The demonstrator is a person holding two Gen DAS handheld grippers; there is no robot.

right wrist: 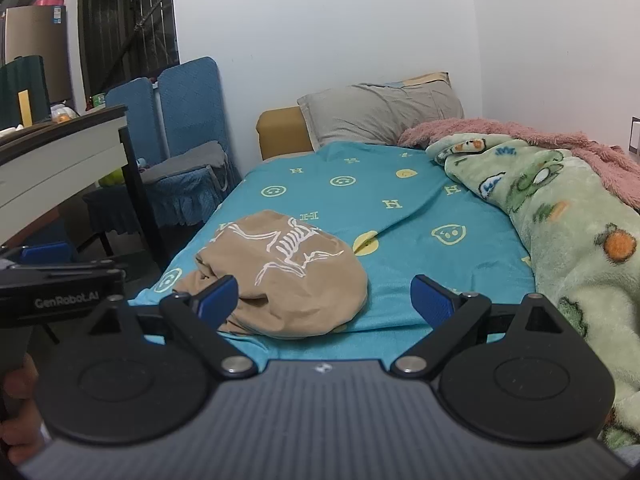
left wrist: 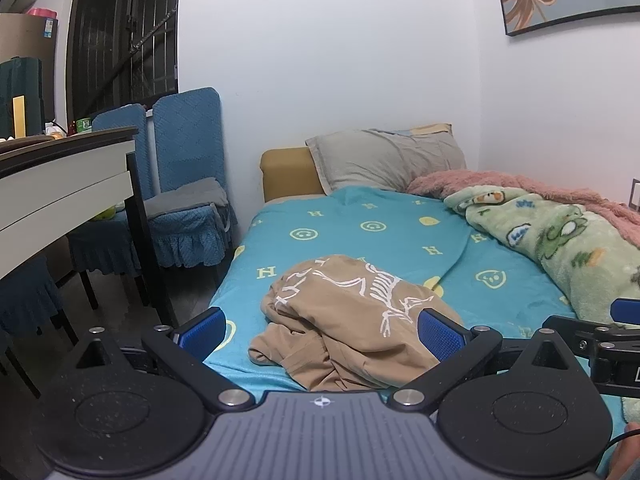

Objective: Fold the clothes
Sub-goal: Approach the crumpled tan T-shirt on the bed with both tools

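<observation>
One crumpled tan shirt [left wrist: 352, 320], soft, on teal sheet [left wrist: 360, 216].

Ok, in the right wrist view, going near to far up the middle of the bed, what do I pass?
Open right gripper → crumpled tan shirt with the white skeleton print → bare teal sheet with smiley faces → grey pillow → white wall.

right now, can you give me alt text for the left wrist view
A crumpled tan shirt with a white skeleton print lies on a teal bedsheet, framed by the open left gripper. A grey pillow and green blanket lie beyond; blue chairs stand left.
</observation>
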